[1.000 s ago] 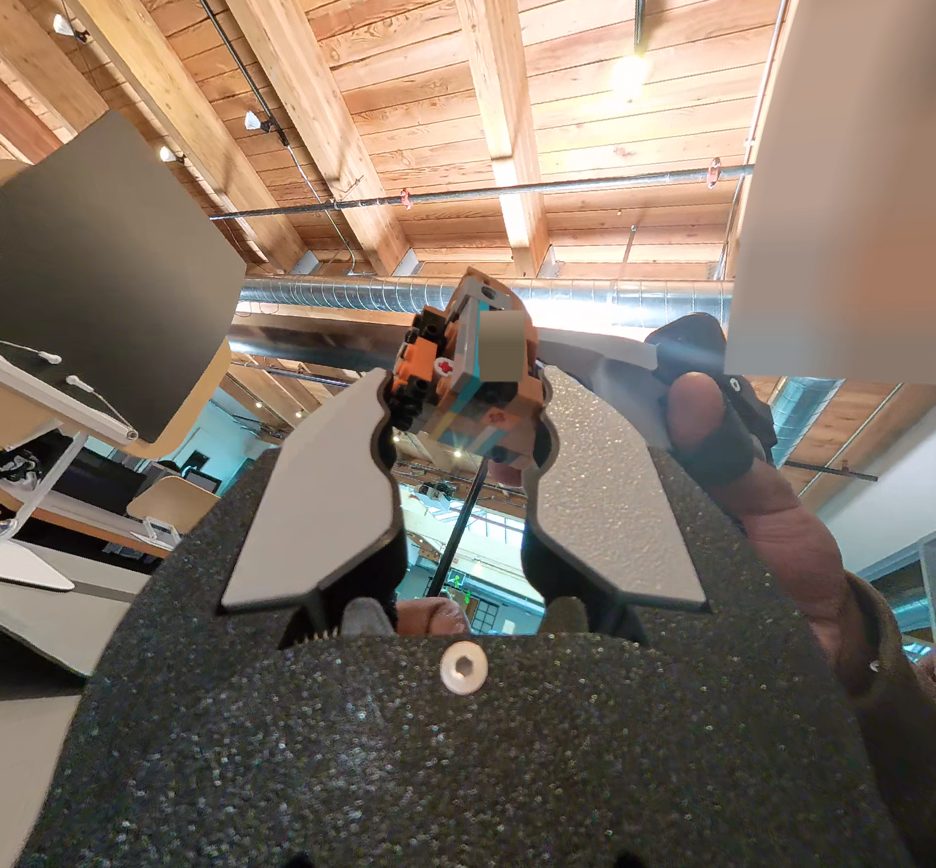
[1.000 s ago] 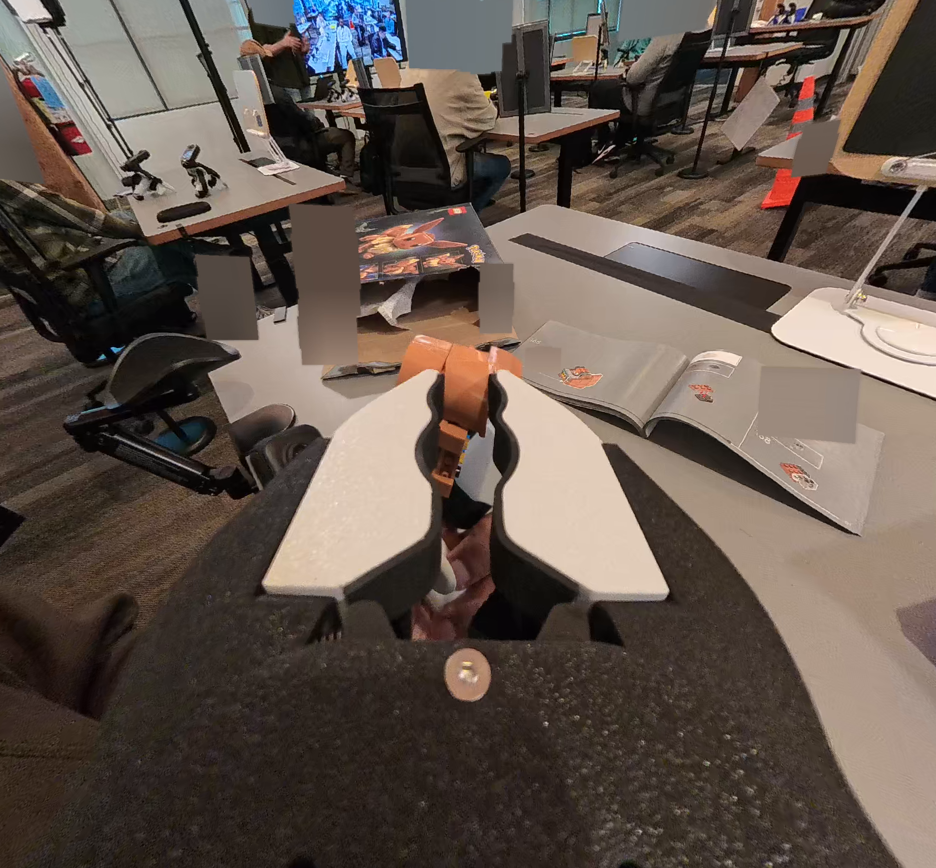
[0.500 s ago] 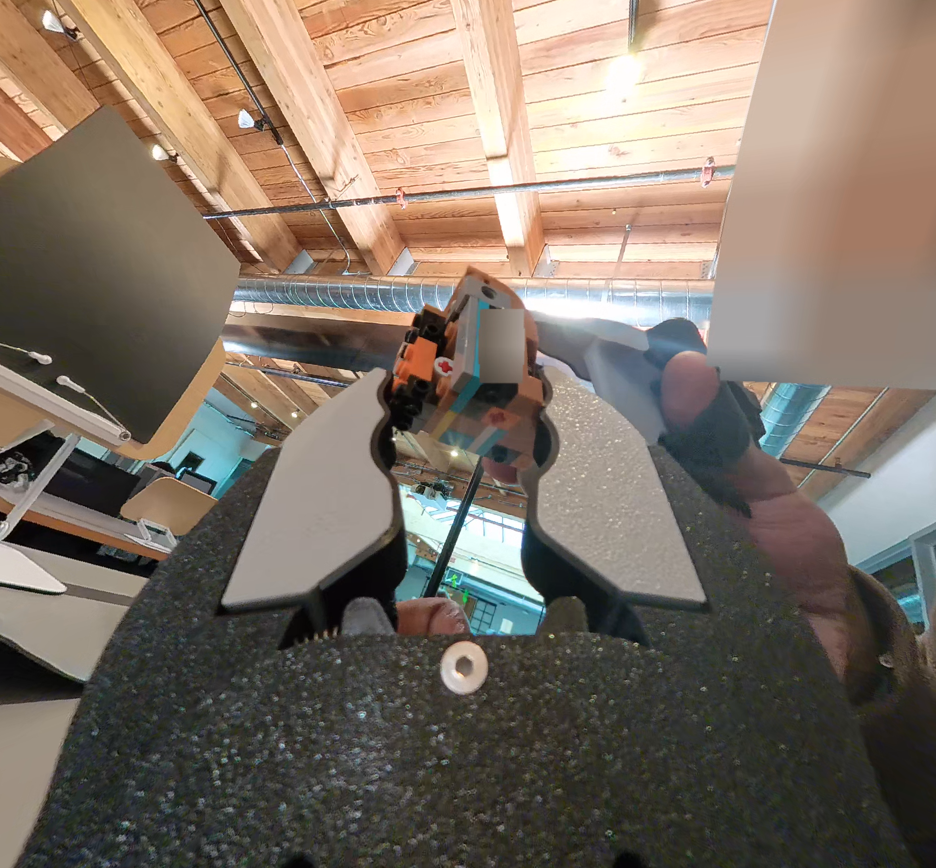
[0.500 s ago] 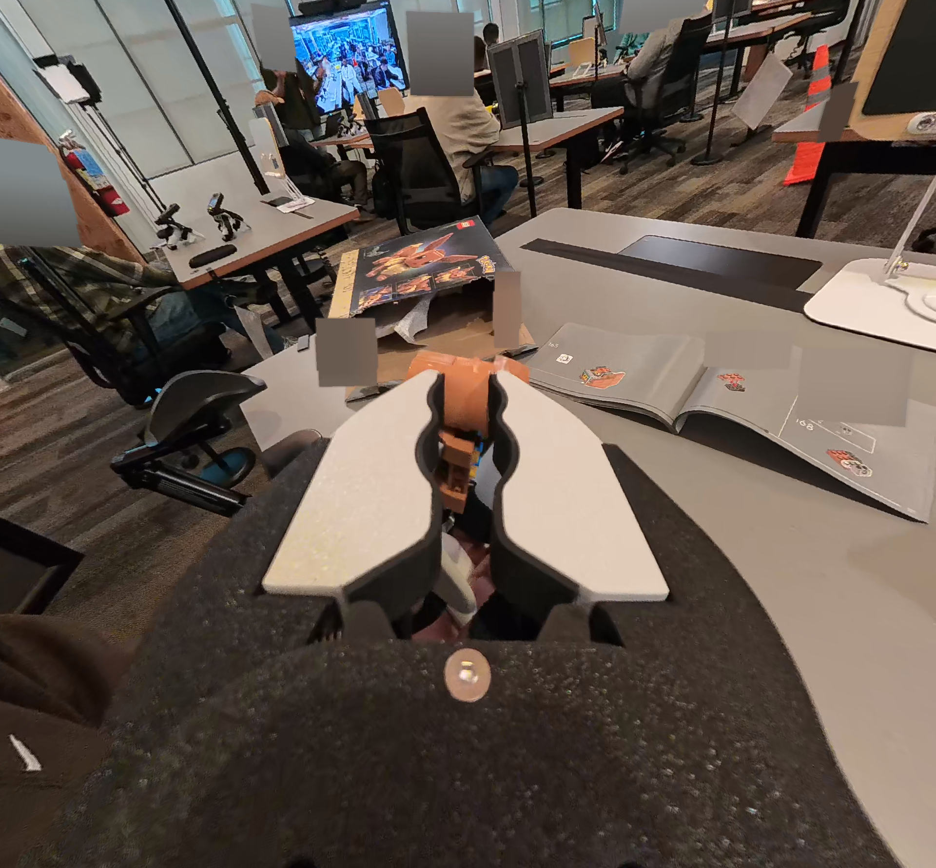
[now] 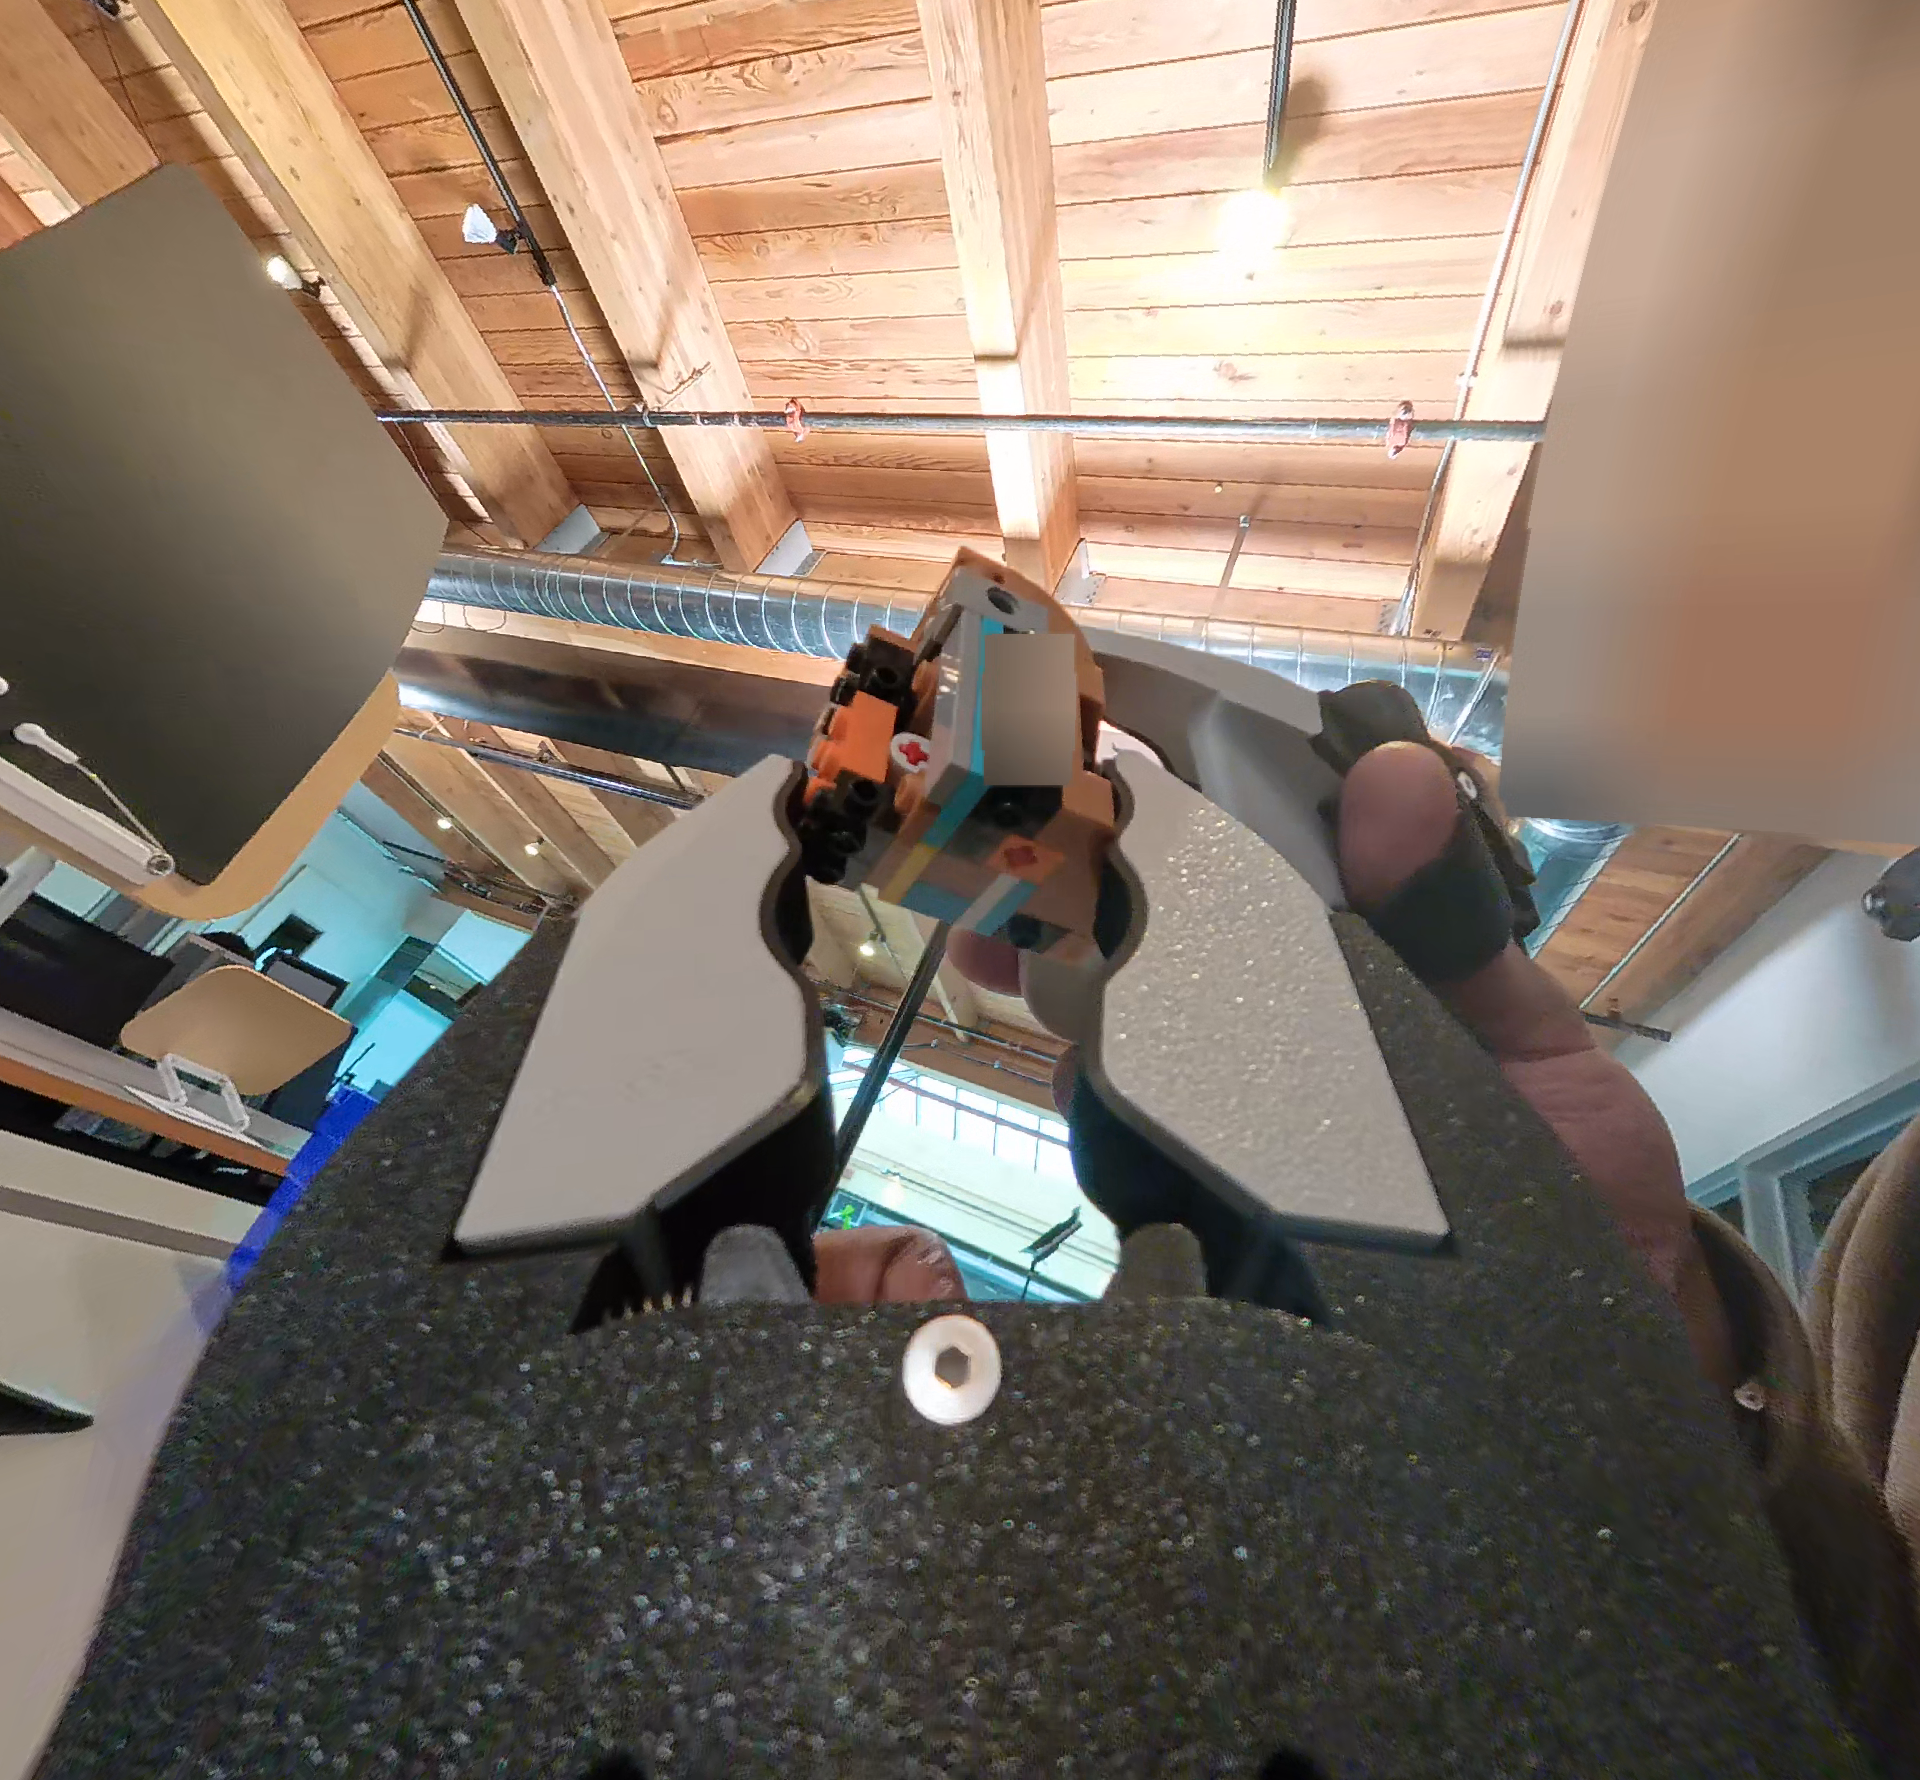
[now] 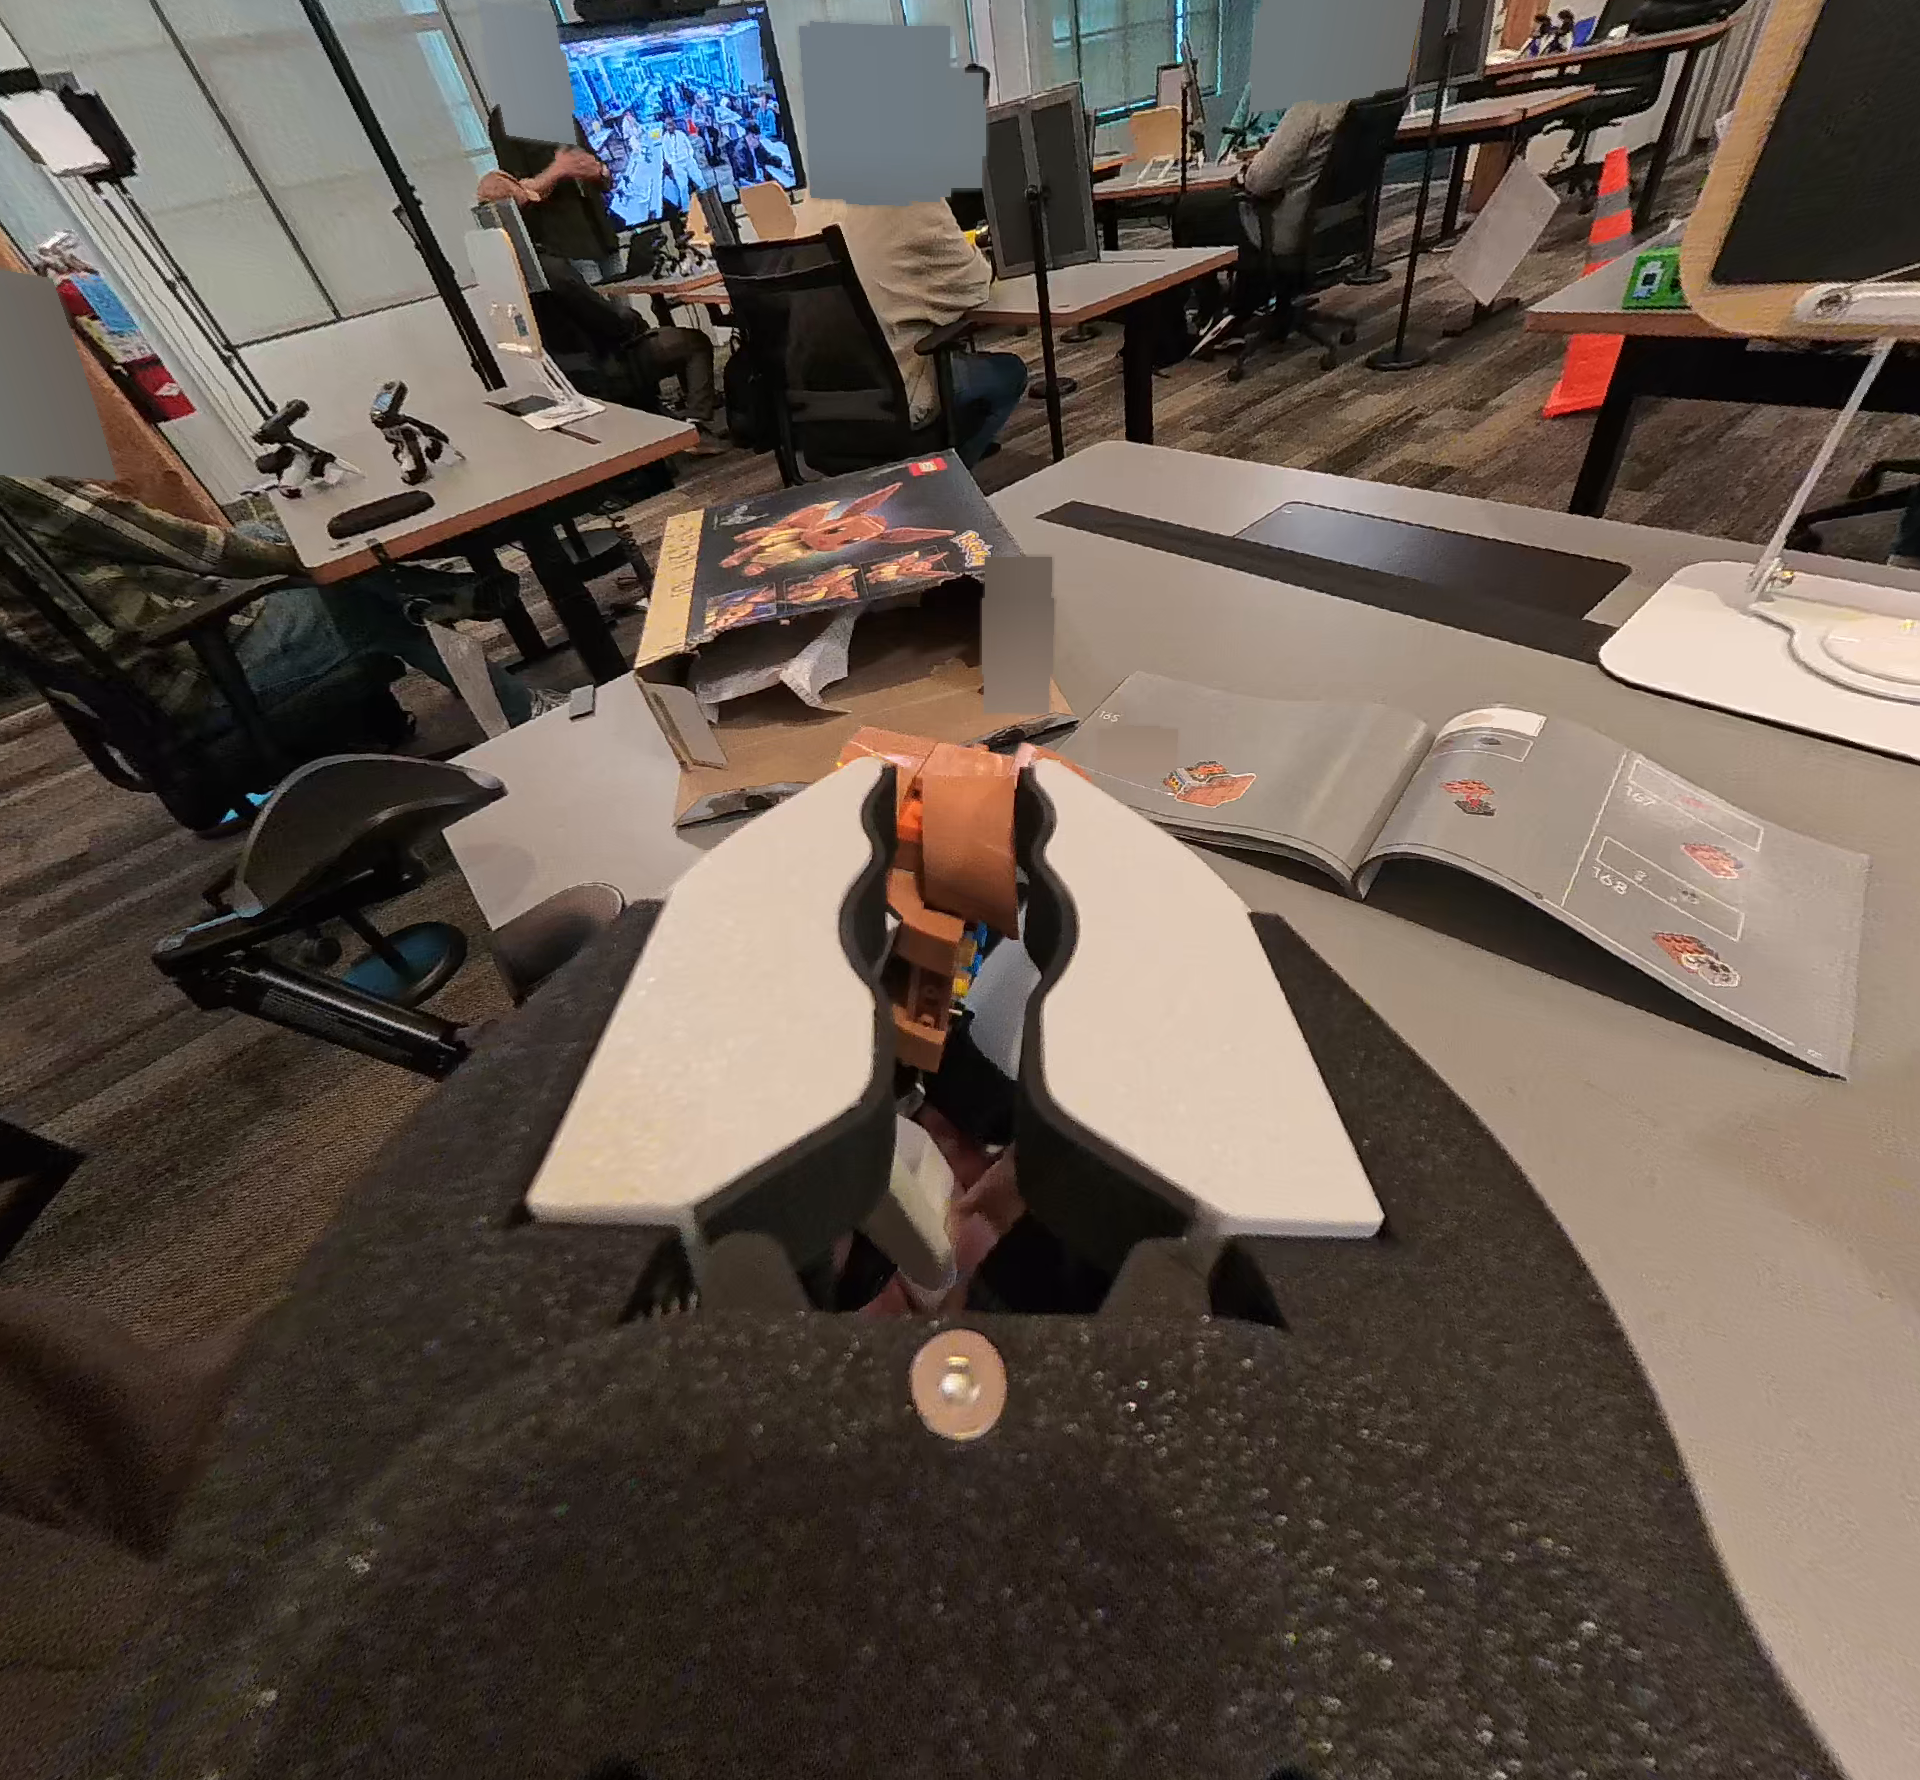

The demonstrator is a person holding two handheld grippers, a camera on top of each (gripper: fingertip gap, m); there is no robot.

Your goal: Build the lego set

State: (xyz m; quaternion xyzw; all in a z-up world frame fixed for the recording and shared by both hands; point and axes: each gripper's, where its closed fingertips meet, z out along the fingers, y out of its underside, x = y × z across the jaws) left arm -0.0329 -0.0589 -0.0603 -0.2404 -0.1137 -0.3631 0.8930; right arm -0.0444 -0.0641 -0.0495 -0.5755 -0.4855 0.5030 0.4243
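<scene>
The left gripper pointed up at the wooden ceiling, and its jaws were pinching a lego build made of orange, black, grey and blue bricks. The build sat right at the tips of the jaws and stuck out above them, tilted to one side. Just to the right of it, in the left wrist view, the right gripper came in from the right side, with a hand in a dark fingerless glove wrapped around it. In the right wrist view, the jaws of the right gripper were pressed close on a curved brown lego piece. Smaller orange and brown bricks hung just under that piece, between the jaws, and they seemed to belong to the same build, though the view there was too tight to be sure. Farther away on the grey bench lay an open instruction book, on the right side. An opened lego box sat at the far left of the bench, with crumpled paper bags inside it. A white lamp base stood at the far right of the bench. Past the bench were other desks, black chairs, people sitting, and a bright screen far away.
</scene>
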